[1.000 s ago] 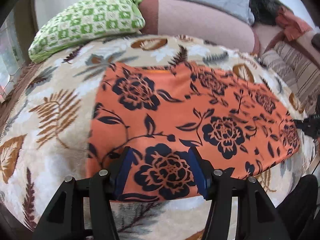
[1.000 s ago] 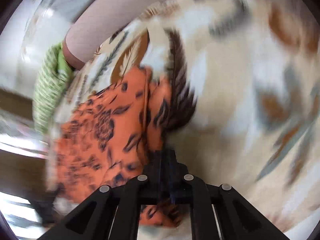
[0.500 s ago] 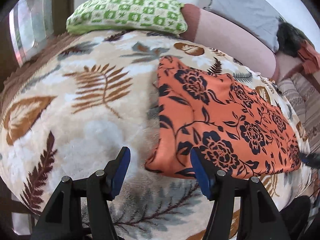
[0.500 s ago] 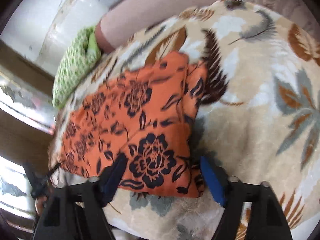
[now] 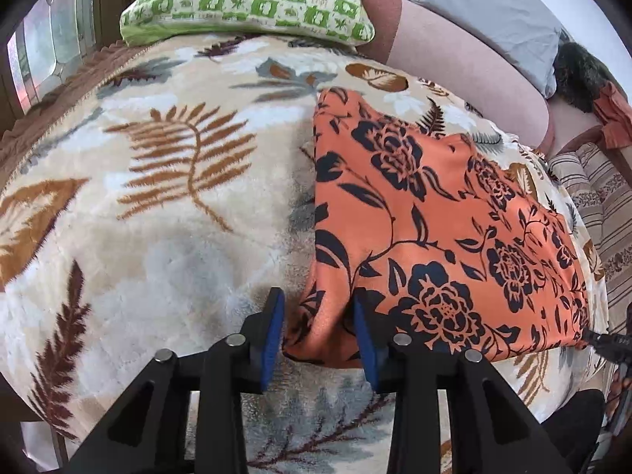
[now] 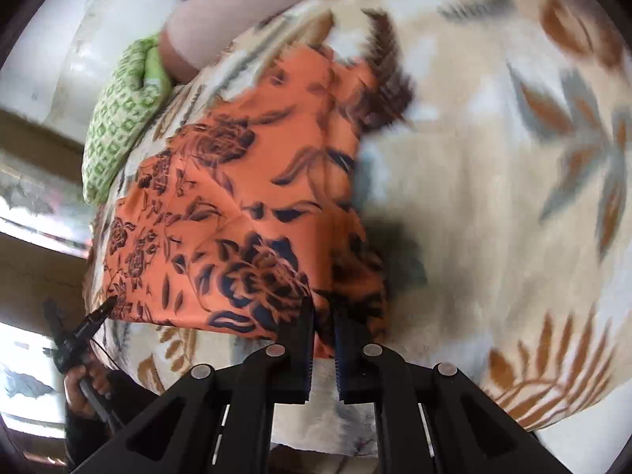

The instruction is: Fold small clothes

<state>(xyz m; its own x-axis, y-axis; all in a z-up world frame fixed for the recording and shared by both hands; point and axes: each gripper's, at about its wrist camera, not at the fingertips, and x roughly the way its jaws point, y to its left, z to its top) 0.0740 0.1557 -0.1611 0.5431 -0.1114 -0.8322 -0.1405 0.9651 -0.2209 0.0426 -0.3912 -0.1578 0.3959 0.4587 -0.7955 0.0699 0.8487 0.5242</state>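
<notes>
Orange floral garment (image 5: 442, 229) lies flat on leaf-print blanket (image 5: 158, 181). Left gripper (image 5: 318, 331) closing, near corner bunched between jaws. Right gripper (image 6: 324, 339) closing, nearly together, pinching opposite corner. Risk: thin bite slips; uneven lift skews fold, or pads snag blanket.
</notes>
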